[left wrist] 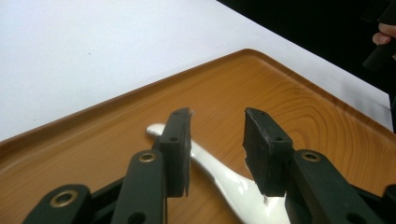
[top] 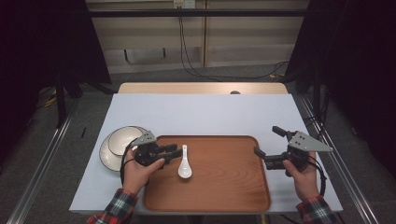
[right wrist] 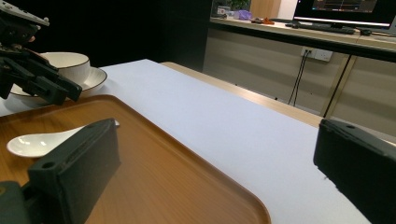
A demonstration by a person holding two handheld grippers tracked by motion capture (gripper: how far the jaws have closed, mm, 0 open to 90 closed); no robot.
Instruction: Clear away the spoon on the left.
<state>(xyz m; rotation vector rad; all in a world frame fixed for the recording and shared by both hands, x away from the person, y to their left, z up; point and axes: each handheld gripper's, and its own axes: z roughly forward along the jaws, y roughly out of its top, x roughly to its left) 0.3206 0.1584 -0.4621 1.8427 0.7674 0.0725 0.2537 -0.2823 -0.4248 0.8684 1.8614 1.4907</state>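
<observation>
A white ceramic soup spoon (top: pixel 184 164) lies on the left part of a brown wood-grain rectangular tray (top: pixel 224 186), its bowl toward the near edge and its handle pointing to the far side. The tray sits on the near half of the pale grey tabletop (top: pixel 201 112).

The left hand-held gripper (top: pixel 175 150) sits over the tray's left edge, just left of the spoon's handle, held in the person's left hand (top: pixel 137 170). In the left gripper view its two black jaws stand a moderate gap apart, one on each side of the spoon (left wrist: pixel 224 175), which runs beneath and between them. The pads do not press on the spoon; a strip of tray shows between each pad and the handle.

The right hand-held gripper (top: pixel 267 143) is at the tray's right edge, held in the person's right hand (top: pixel 302 175); its jaws are spread wide with nothing between them. In the right gripper view one jaw hangs over the tray and the other over bare tabletop.

Left of the tray, near the tabletop's left edge, a white round bowl with a dark rim (top: pixel 122 140) stands on a white round saucer (top: pixel 106 158). Both forearms wear red-and-green plaid sleeves (top: pixel 114 210).
</observation>
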